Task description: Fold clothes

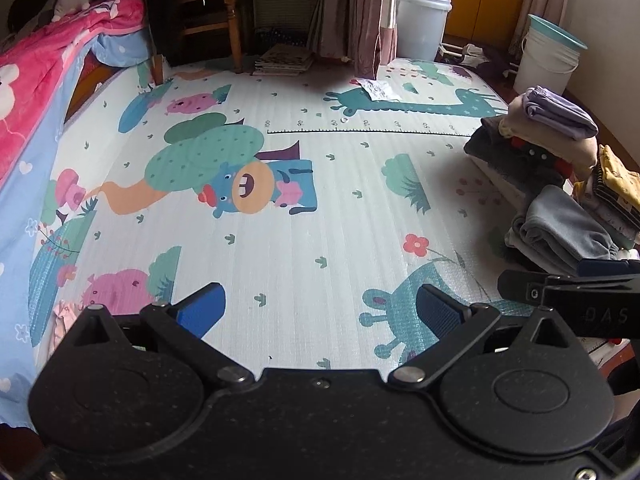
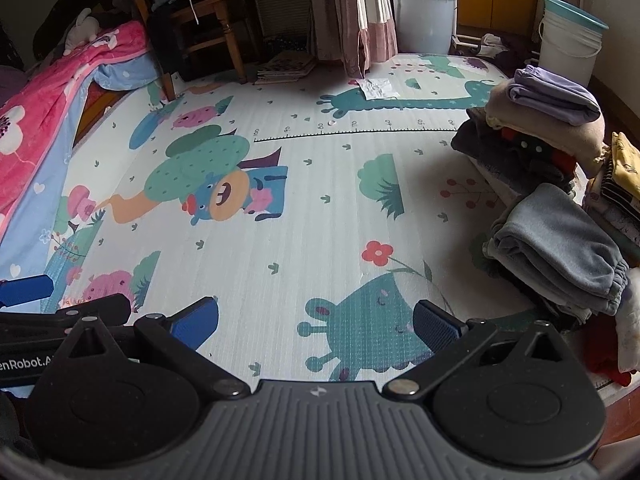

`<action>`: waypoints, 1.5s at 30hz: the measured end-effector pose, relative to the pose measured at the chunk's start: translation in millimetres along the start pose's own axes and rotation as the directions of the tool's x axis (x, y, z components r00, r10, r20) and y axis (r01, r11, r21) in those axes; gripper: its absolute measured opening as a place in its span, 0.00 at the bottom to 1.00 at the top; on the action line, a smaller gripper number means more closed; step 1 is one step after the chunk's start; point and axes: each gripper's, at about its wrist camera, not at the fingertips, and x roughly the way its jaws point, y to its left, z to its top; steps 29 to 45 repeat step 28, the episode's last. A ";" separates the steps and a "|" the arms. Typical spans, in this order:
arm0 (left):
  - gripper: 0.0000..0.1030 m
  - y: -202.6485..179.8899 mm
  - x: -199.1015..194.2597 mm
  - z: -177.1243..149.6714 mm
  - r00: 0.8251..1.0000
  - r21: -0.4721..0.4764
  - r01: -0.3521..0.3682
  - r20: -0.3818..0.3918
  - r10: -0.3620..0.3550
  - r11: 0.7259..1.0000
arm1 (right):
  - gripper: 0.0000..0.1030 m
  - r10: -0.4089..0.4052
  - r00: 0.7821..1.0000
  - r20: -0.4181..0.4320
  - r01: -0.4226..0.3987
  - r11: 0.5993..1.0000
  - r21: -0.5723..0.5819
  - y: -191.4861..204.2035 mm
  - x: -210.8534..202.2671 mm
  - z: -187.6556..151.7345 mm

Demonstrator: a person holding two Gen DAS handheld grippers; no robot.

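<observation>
Soft folded clothes (image 2: 556, 248) stacked at the play mat's (image 2: 304, 232) right edge.
Both grippers, left gripper (image 1: 320, 312) and right gripper (image 2: 316, 320), hover with fingers spread, empty; limp fabric, best pinched at a hem.

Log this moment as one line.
left gripper: open, empty | right gripper: open, empty | play mat: no garment laid out | folded clothes: stacked right

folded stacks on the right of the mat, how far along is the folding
Done: several folded stacks sit at the play mat's right edge, a grey piece on the nearest one. In hand: nothing; the left hand-held gripper and right hand-held gripper are open over bare mat. Left: no unfolded garment is clearly in view.
</observation>
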 end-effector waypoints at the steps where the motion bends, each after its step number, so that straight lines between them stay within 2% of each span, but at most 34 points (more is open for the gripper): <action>1: 0.99 0.0 0.6 -0.4 1.000 -0.001 0.001 0.000 -0.001 1.000 | 1.00 0.001 1.000 -0.002 -0.001 1.000 0.001 -0.2 0.4 -0.1; 22: 1.00 -4.0 6.2 -4.1 1.000 -0.010 0.006 -0.012 -0.006 1.000 | 1.00 -0.015 0.998 -0.056 0.015 1.000 -0.009 -5.0 9.7 -2.4; 28: 0.99 -7.6 7.0 -5.9 1.000 0.016 0.006 -0.028 -0.005 1.000 | 1.00 -0.021 0.998 -0.066 0.019 1.000 -0.019 -5.8 12.4 -4.3; 45: 0.99 -7.6 7.0 -5.9 1.000 0.016 0.006 -0.028 -0.005 1.000 | 1.00 -0.021 0.998 -0.066 0.019 1.000 -0.019 -5.8 12.4 -4.3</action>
